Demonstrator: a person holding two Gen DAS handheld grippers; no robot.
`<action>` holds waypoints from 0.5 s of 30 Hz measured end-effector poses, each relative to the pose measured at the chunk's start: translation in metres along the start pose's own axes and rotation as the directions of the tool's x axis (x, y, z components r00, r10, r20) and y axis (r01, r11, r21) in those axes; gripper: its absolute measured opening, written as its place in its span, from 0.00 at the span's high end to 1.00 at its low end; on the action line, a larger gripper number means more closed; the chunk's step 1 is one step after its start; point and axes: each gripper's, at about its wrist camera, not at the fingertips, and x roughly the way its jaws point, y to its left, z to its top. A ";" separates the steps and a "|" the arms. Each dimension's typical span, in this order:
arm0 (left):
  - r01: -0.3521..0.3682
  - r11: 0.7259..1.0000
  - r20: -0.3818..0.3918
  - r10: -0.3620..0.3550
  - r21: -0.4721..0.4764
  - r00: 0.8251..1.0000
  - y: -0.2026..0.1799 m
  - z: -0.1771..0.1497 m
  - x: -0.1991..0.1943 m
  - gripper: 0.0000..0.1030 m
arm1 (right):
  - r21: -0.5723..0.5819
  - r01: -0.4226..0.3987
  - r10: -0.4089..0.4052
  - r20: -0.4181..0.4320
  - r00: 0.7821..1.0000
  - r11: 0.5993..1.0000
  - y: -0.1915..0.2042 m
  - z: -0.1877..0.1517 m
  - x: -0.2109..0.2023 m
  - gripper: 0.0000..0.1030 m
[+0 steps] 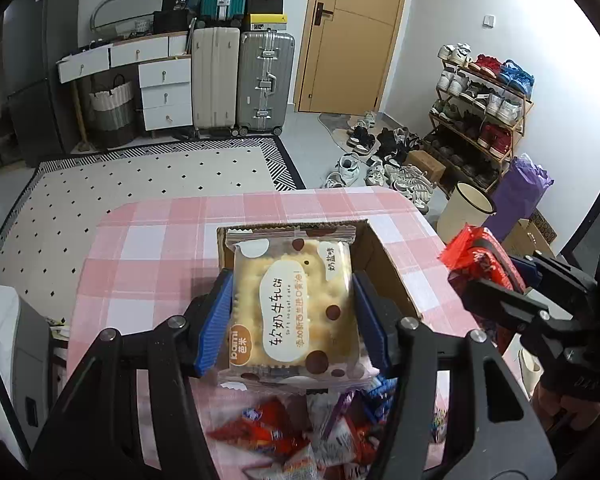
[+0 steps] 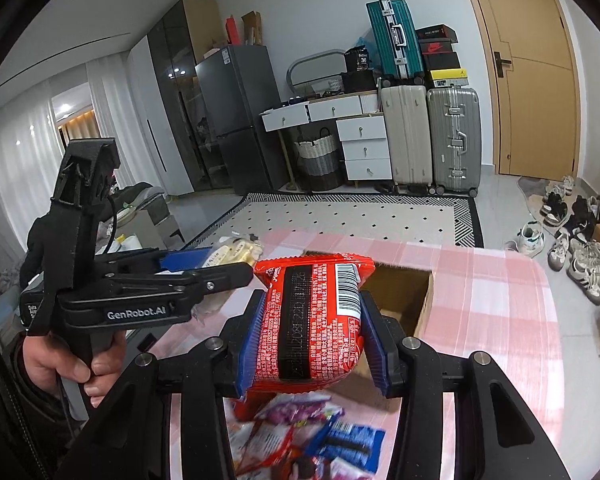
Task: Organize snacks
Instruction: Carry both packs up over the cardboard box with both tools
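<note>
Left gripper (image 1: 294, 312) clamps a square glossy biscuit pack (image 1: 296, 304), right gripper (image 2: 312, 332) a crinkled red foil pack (image 2: 312, 316), both above the cardboard box (image 1: 384, 264)

White walls (image 2: 300, 8) and pale tiled floor (image 1: 304, 136), with a cream rug (image 1: 140, 184) dotted in black diamonds and edged in a dark geometric border. Against the far wall, a white desk with drawers (image 1: 164, 80), a woven basket (image 1: 112, 114) beneath, upright suitcases (image 1: 240, 84) beside a closed wooden door (image 1: 356, 36). Crowded shoe rack (image 1: 480, 112) to the right, loose sneakers (image 1: 380, 160) on the floor. Dark fridge (image 2: 236, 116) and sheer white curtains (image 2: 20, 152) at left.
</note>
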 end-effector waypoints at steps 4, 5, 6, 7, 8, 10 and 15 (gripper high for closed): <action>0.003 1.000 -0.017 -0.003 0.007 1.000 0.001 0.016 0.028 0.46 | -0.003 -0.002 0.002 -0.013 1.000 1.000 -0.007 0.007 0.022 0.56; 0.001 1.000 -0.023 -0.001 0.007 1.000 0.002 0.020 0.036 0.46 | -0.004 -0.003 0.003 -0.021 1.000 1.000 -0.008 0.008 0.028 0.56; -0.001 1.000 -0.028 0.001 0.008 1.000 0.000 0.018 0.043 0.46 | -0.003 -0.005 0.005 -0.028 1.000 1.000 -0.010 0.007 0.034 0.56; 0.001 1.000 -0.035 -0.001 0.011 0.999 -0.001 0.018 0.049 0.46 | -0.002 -0.006 0.006 -0.034 0.999 1.000 -0.012 0.006 0.039 0.56; 0.003 1.000 -0.045 -0.002 0.013 0.999 0.000 0.019 0.058 0.46 | -0.002 -0.003 0.003 -0.039 0.999 1.000 -0.013 0.007 0.045 0.56; 0.004 1.000 -0.063 -0.003 0.011 0.998 -0.001 0.015 0.072 0.46 | 0.004 0.004 -0.004 -0.047 0.999 1.000 -0.017 0.004 0.055 0.56; 0.011 1.000 -0.101 -0.010 0.001 0.995 0.002 0.015 0.108 0.46 | 0.028 0.032 -0.030 -0.082 0.996 0.999 -0.034 -0.002 0.080 0.56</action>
